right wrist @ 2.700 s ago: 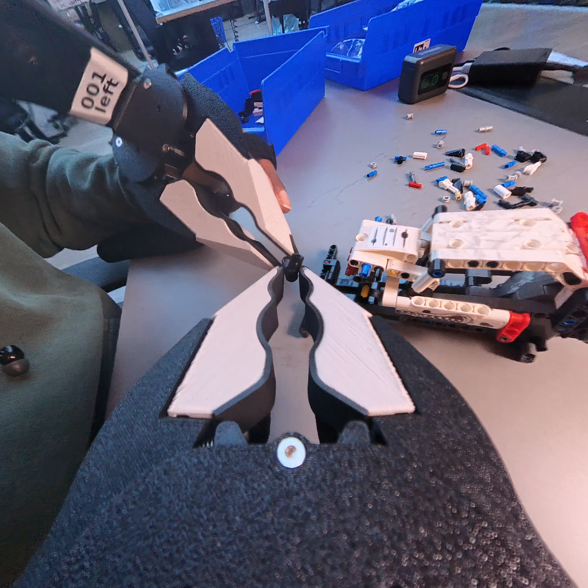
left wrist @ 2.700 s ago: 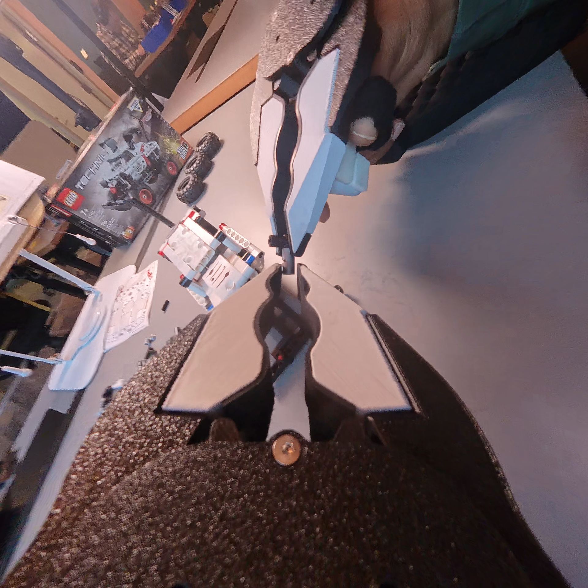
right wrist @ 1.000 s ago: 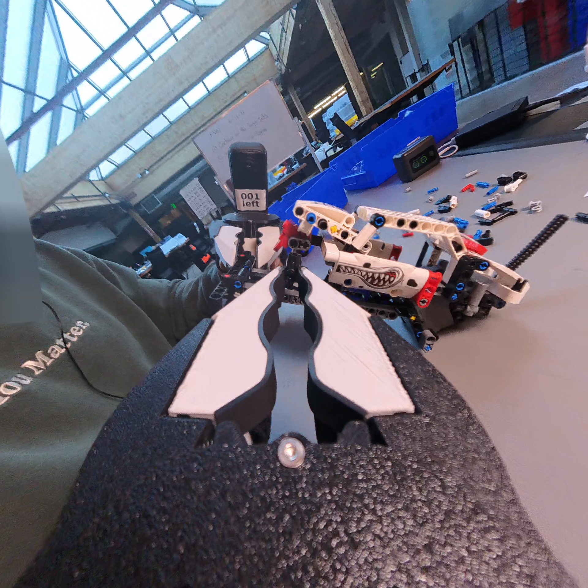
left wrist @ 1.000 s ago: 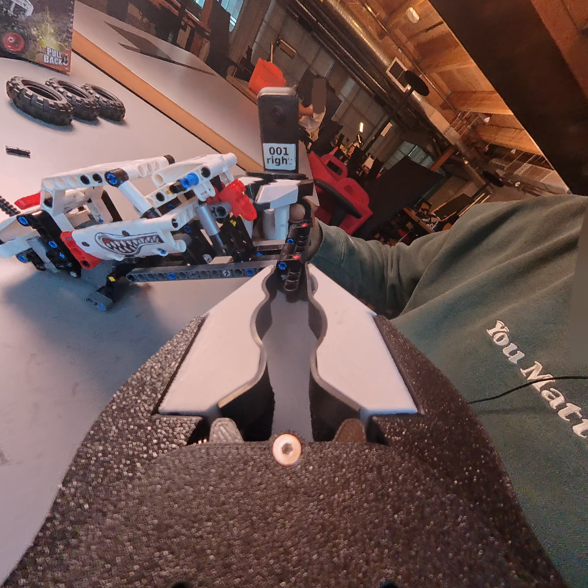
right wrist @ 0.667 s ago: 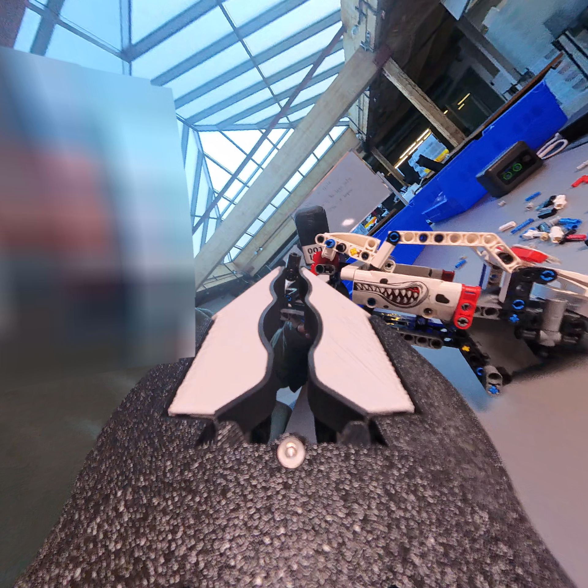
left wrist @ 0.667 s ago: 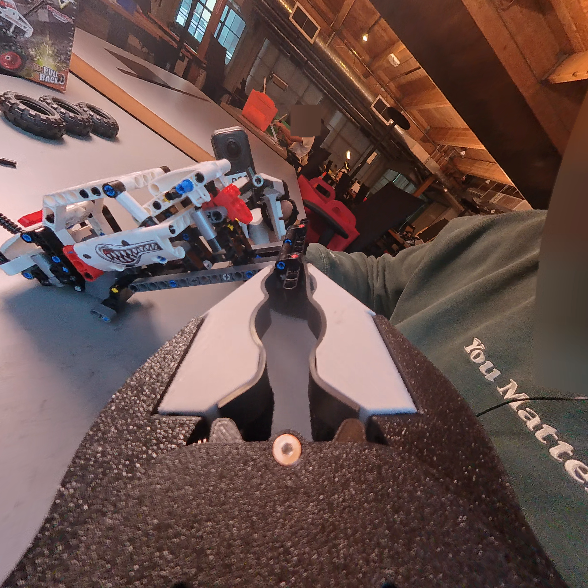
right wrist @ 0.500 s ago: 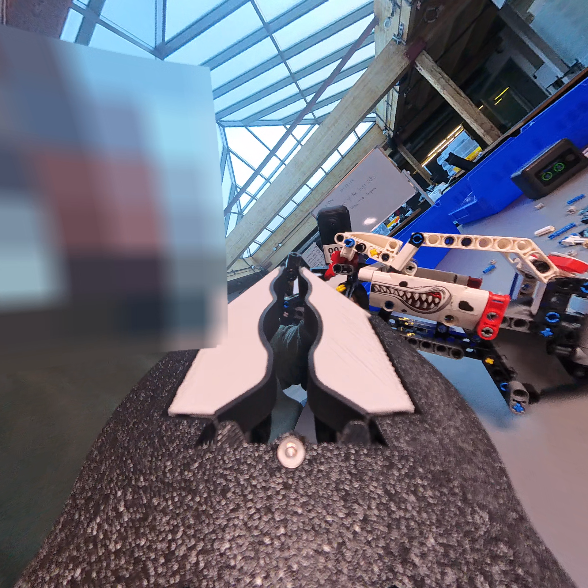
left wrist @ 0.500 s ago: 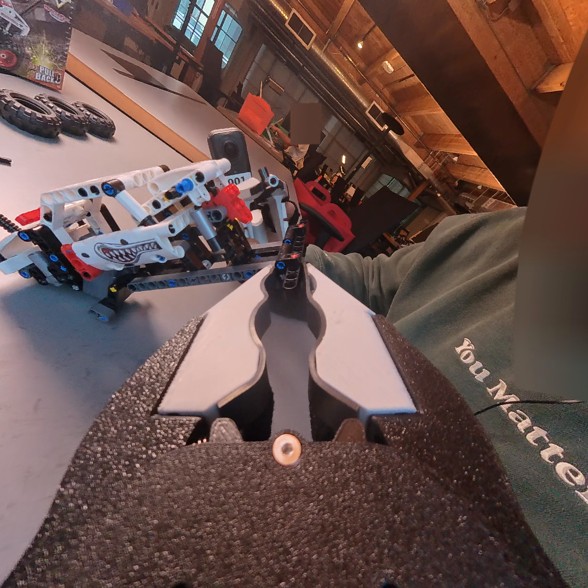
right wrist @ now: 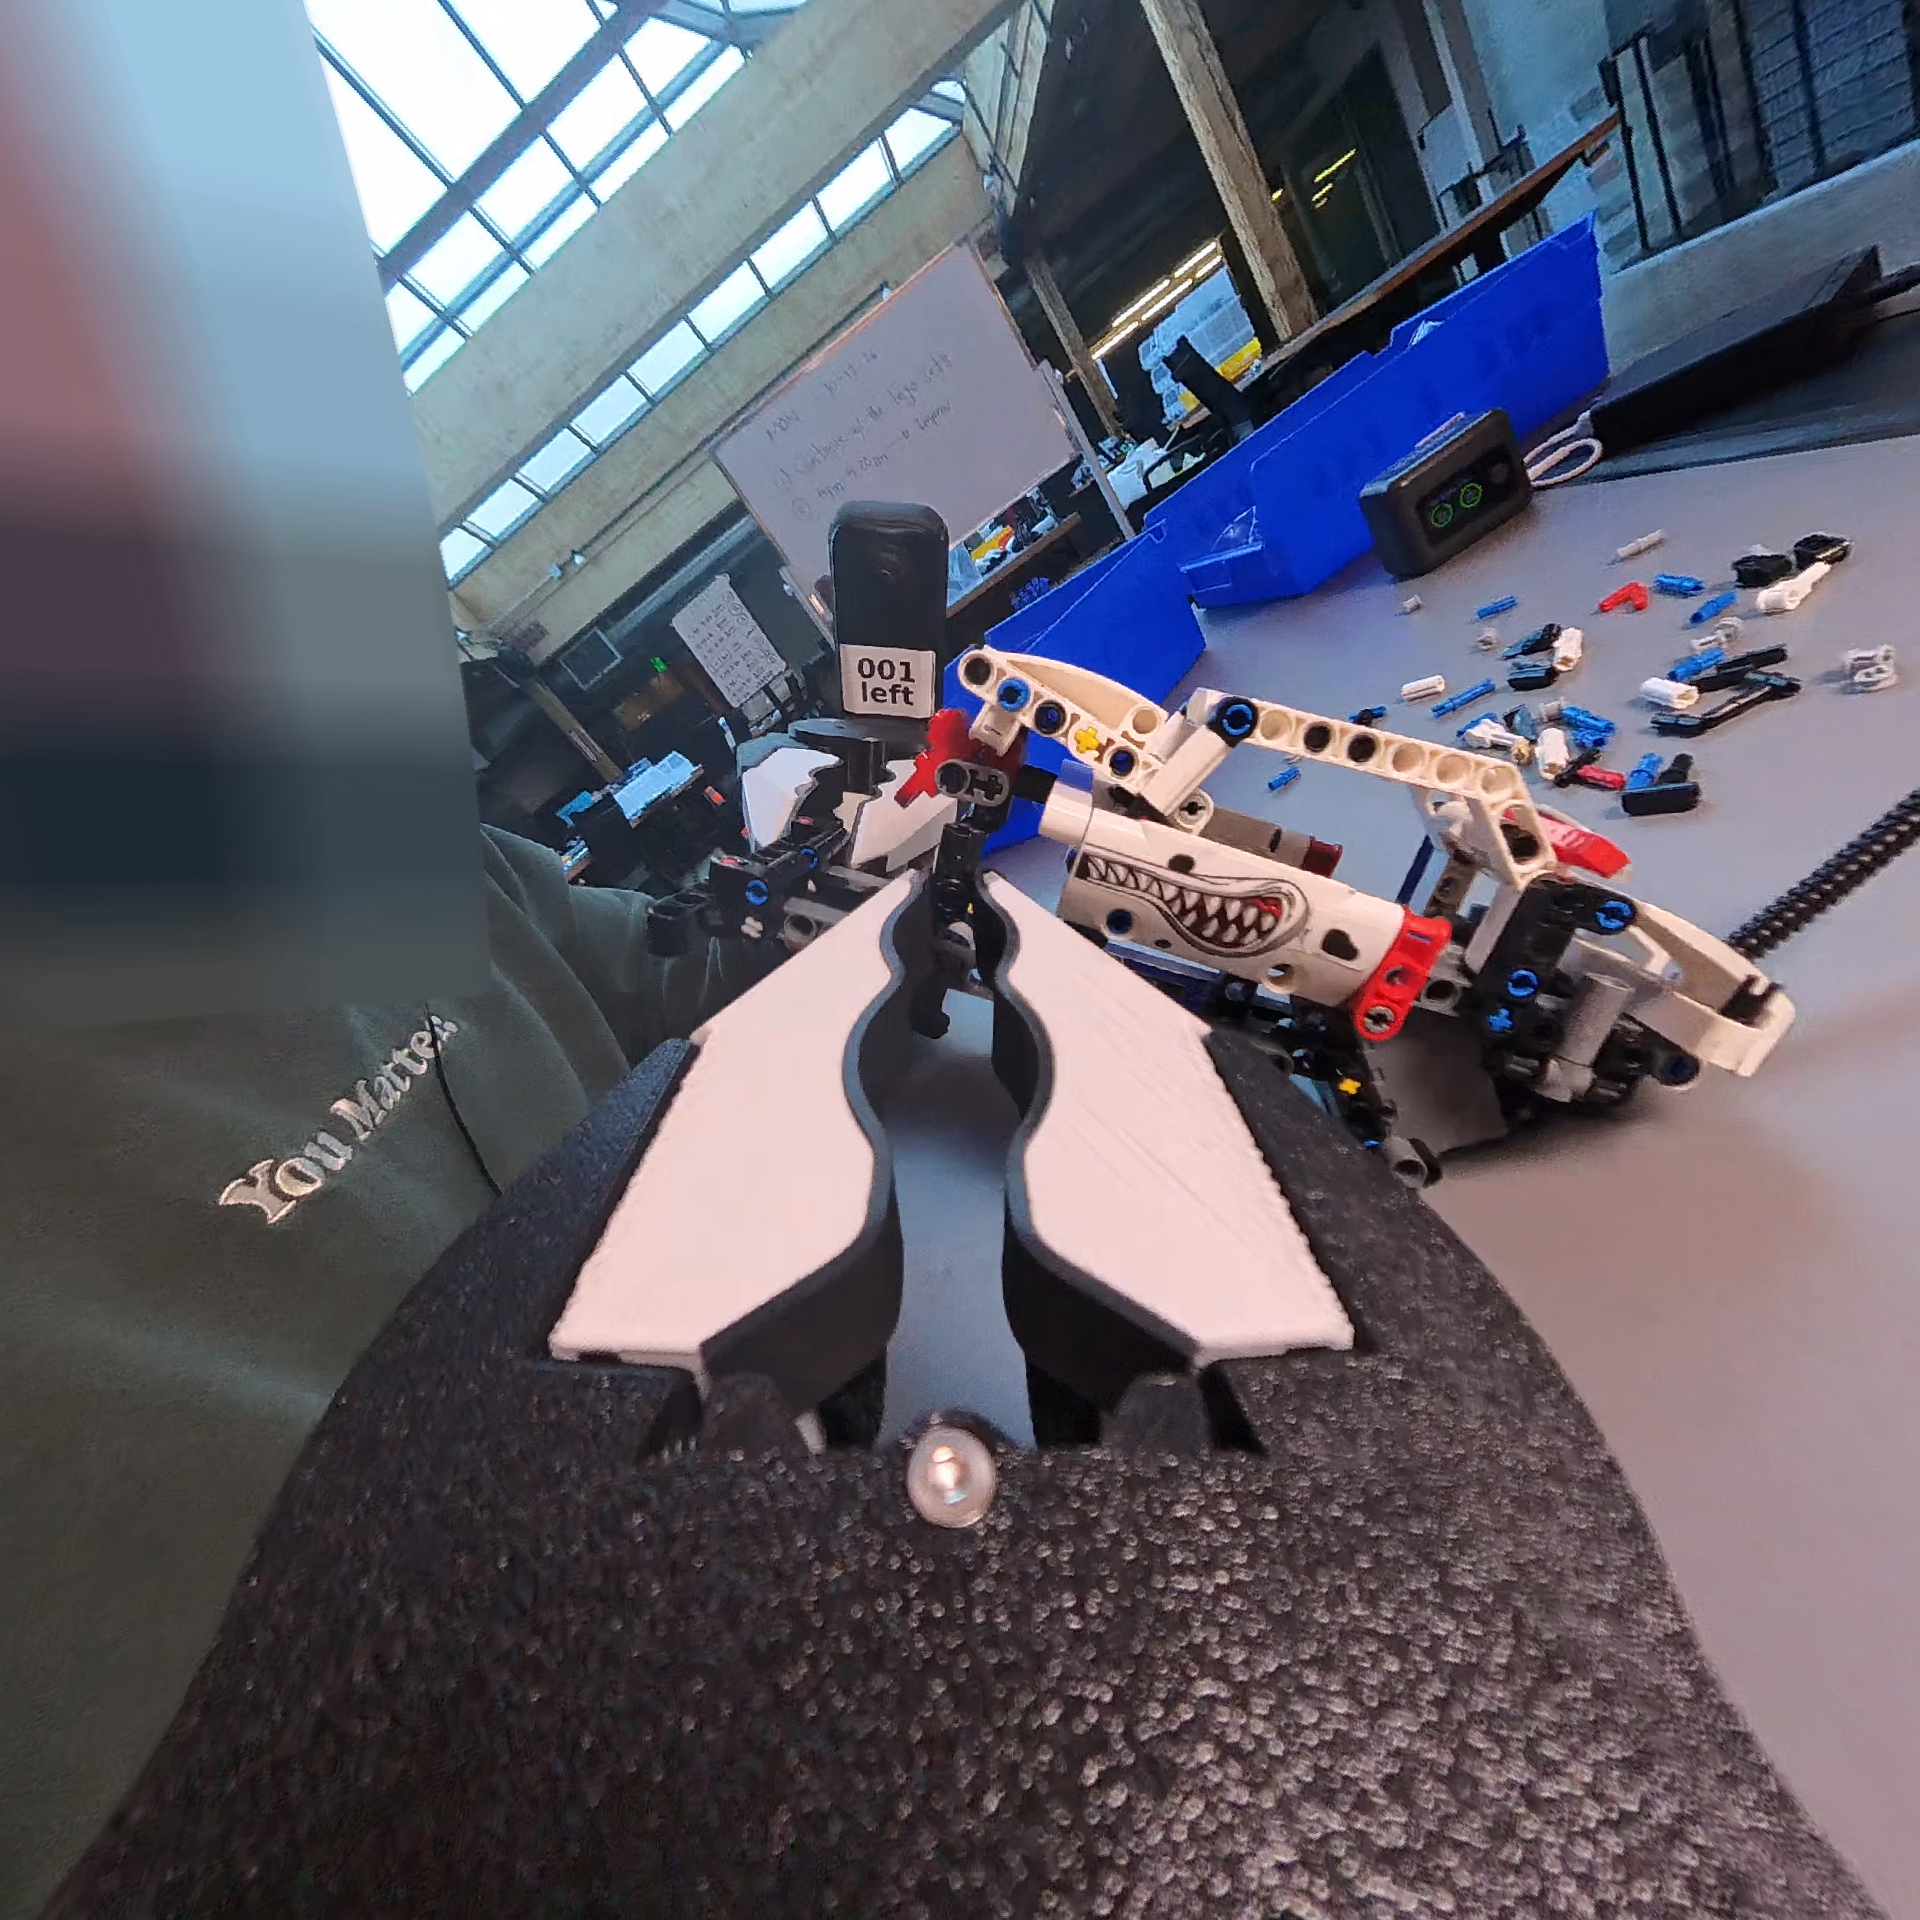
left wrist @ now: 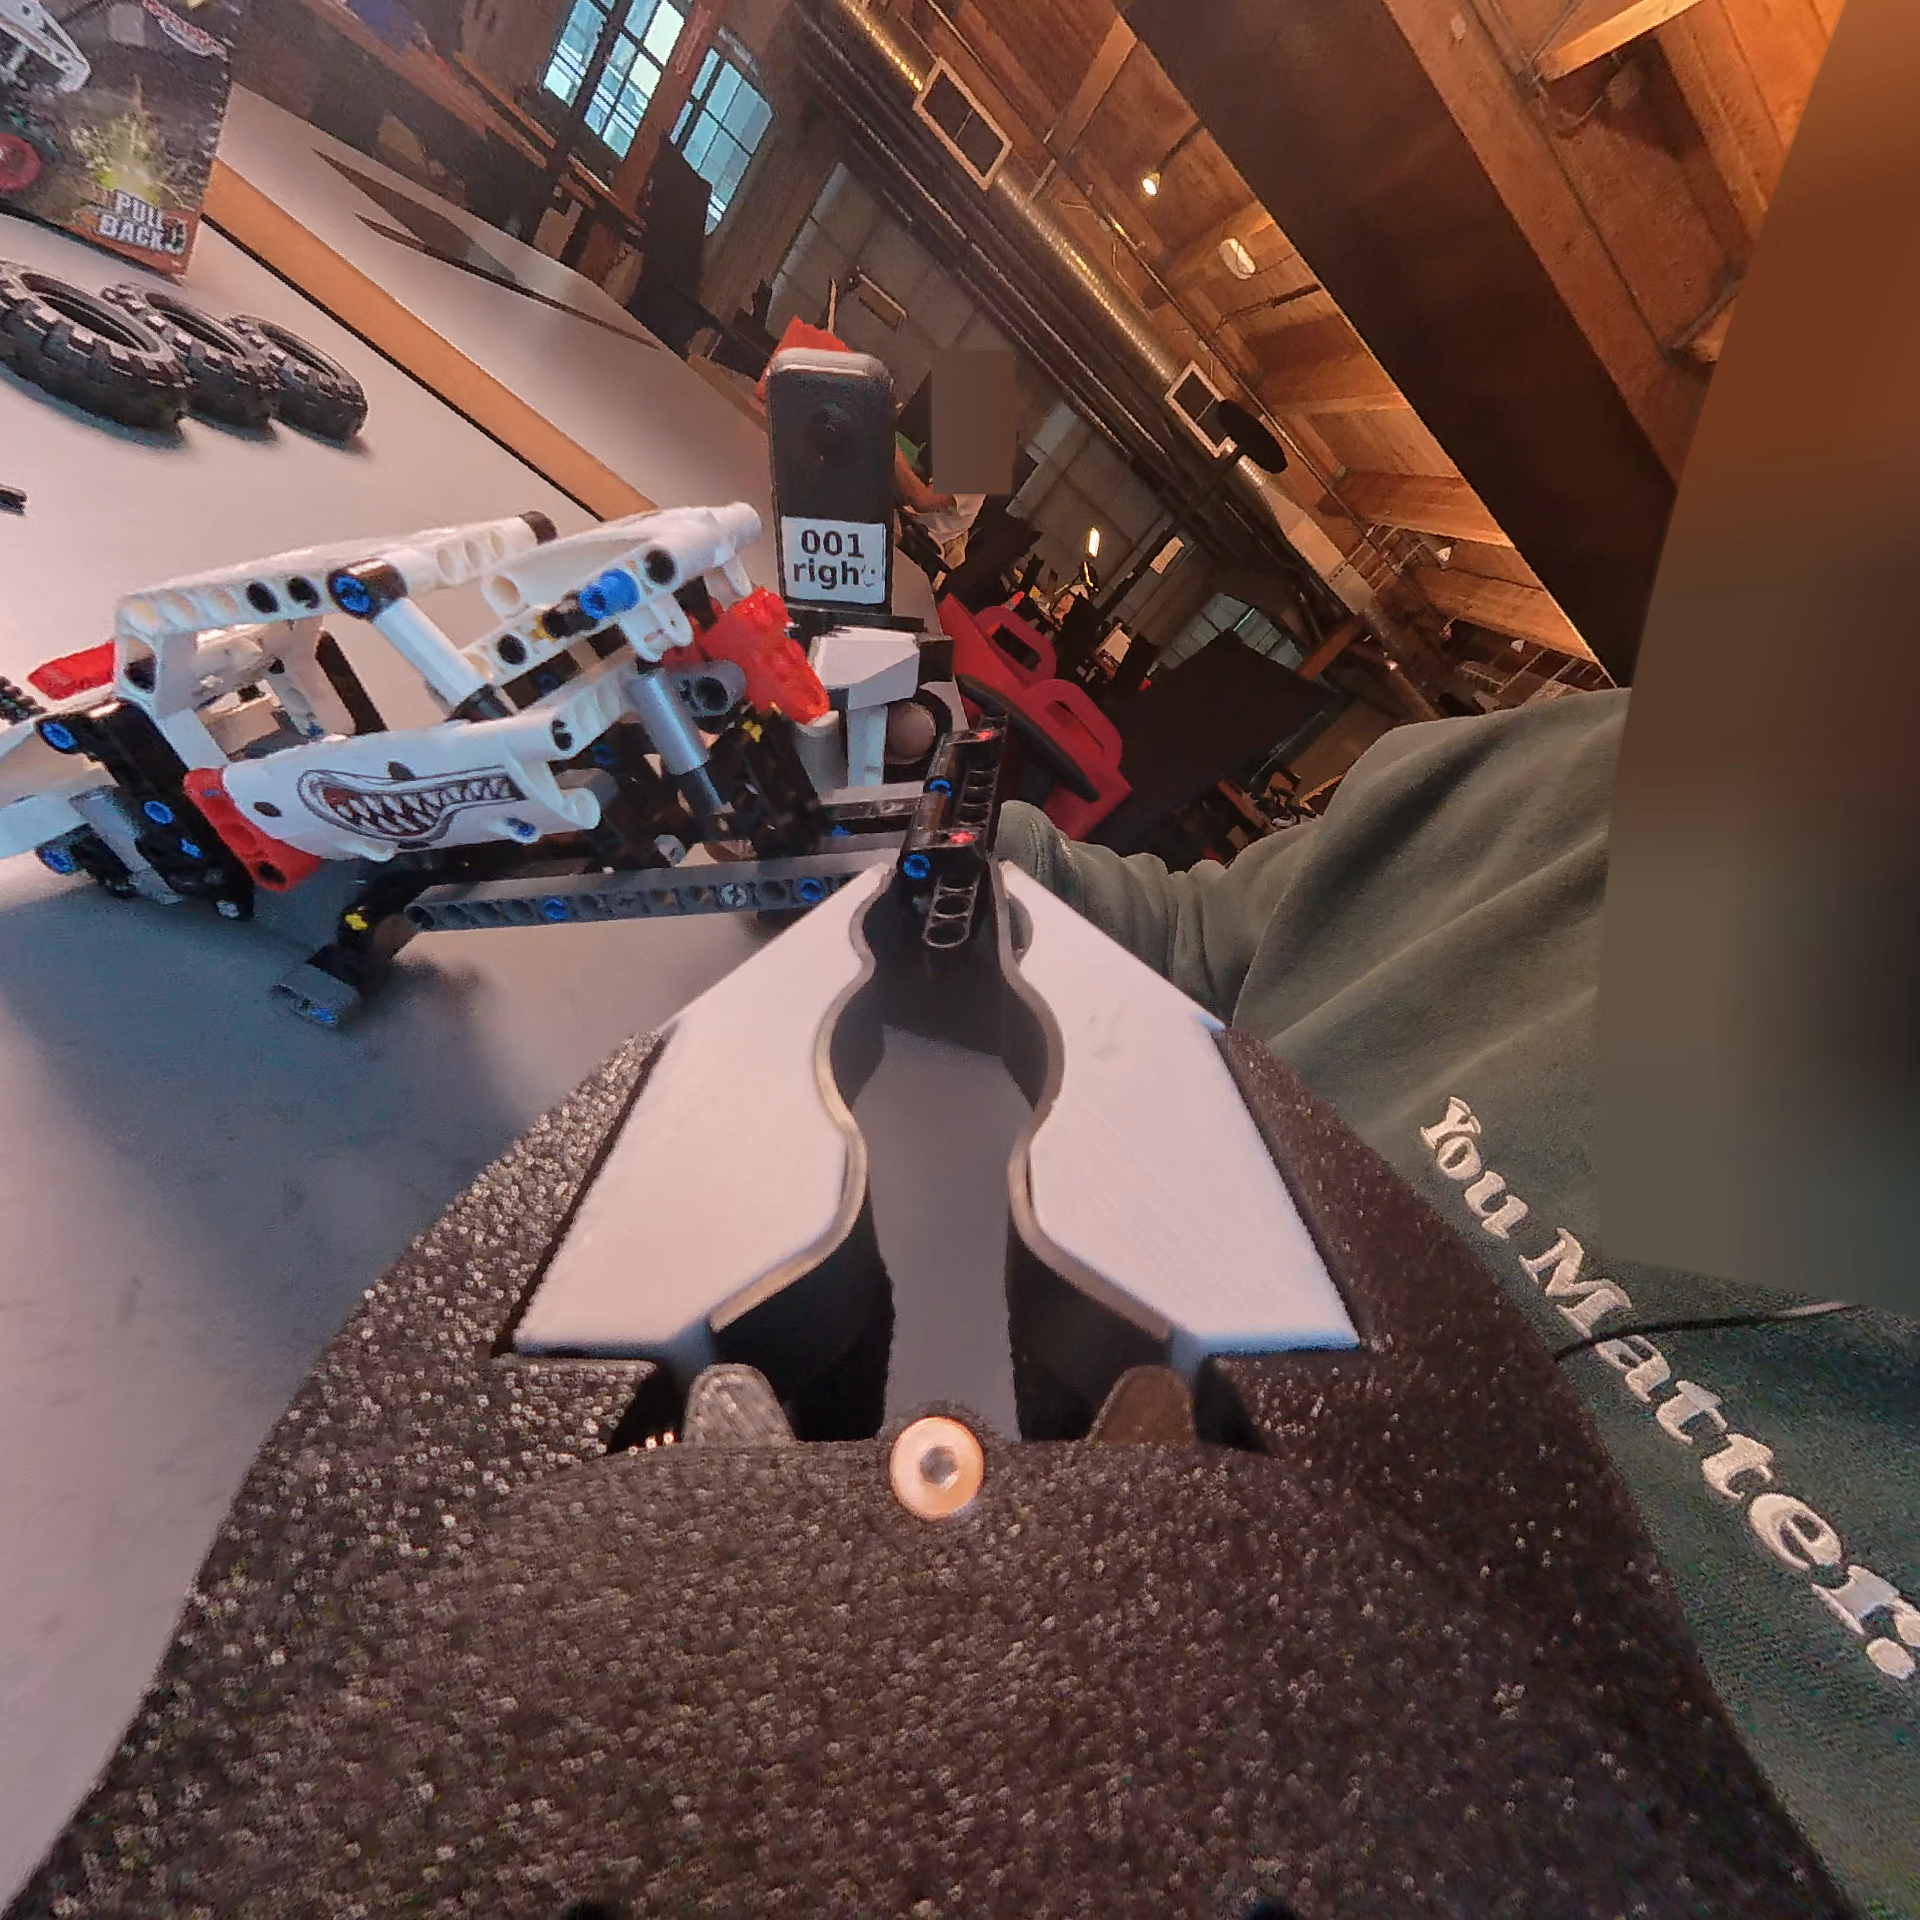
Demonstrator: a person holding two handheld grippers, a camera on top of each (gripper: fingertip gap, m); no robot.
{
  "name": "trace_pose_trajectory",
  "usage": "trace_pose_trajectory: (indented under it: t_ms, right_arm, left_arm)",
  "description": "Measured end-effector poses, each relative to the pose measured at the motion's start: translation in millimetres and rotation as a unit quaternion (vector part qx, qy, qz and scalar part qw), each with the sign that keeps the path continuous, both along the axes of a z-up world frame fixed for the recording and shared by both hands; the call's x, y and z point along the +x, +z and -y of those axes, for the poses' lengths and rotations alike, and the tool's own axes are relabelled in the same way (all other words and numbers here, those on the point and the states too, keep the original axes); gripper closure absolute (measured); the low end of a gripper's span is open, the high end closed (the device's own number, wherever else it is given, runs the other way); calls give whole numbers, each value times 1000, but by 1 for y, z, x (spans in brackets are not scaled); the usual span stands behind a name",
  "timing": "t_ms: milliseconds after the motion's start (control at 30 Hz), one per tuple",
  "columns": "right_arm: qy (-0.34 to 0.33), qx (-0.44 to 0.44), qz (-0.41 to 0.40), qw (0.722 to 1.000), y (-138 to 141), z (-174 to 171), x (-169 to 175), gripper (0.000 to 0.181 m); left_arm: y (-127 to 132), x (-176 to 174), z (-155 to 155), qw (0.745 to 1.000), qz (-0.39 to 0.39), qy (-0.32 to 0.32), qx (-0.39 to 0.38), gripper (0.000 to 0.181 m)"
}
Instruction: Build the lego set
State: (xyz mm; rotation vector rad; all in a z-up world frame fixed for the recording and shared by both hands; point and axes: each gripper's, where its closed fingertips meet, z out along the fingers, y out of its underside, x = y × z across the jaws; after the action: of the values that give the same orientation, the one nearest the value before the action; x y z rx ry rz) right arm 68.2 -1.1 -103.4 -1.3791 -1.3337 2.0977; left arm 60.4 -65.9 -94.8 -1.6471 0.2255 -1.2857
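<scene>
My left gripper is shut on a black holed beam with blue and red pins, held up off the table. My right gripper is shut on a small black connector piece. The two grippers face each other a short way apart; the right gripper shows in the left wrist view and the left gripper, with its beam, in the right wrist view. The white, black and red truck model with shark-mouth panels lies on the grey table beside both; it also shows in the right wrist view.
Three black tyres and the set's box lie at the far left. Loose small parts, a long black toothed strip, a black device and blue bins sit beyond the model. A person's green sweatshirt is close by. My right fingertips sit around 7 cm from my left ones.
Both grippers lifted their pieces from low over the table. The right wrist view swung up toward the ceiling and has tipped back down. The right gripper shifted behind the model's front.
</scene>
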Motion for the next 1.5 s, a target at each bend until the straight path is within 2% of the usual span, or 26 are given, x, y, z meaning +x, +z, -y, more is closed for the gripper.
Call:
trace_pose_trajectory:
  t_ms: [233,500,633,967,1233,1500]
  right_arm:
    - [-2,39,10,999,-4,3,2,175]
    - [-14,202,22,979,-16,13,8,174]
    - [-3,197,45,979,-28,15,9,174]
    - [12,208,96,973,-46,17,2,174]
    - [37,249,127,959,-66,13,-7,174]
    - [30,278,148,949,-76,10,-14,174]
  left_arm:
    - [-6,5,1,1000,-18,-12,-2,166]
    - [-25,18,9,994,-100,-49,0,166]
    - [-38,18,9,985,-166,-47,11,166]
    - [-64,11,11,967,-247,-64,2,166]
    - [-92,-3,3,942,-333,-34,-25,164]
    - [-106,-11,-2,930,-365,-19,-49,162]
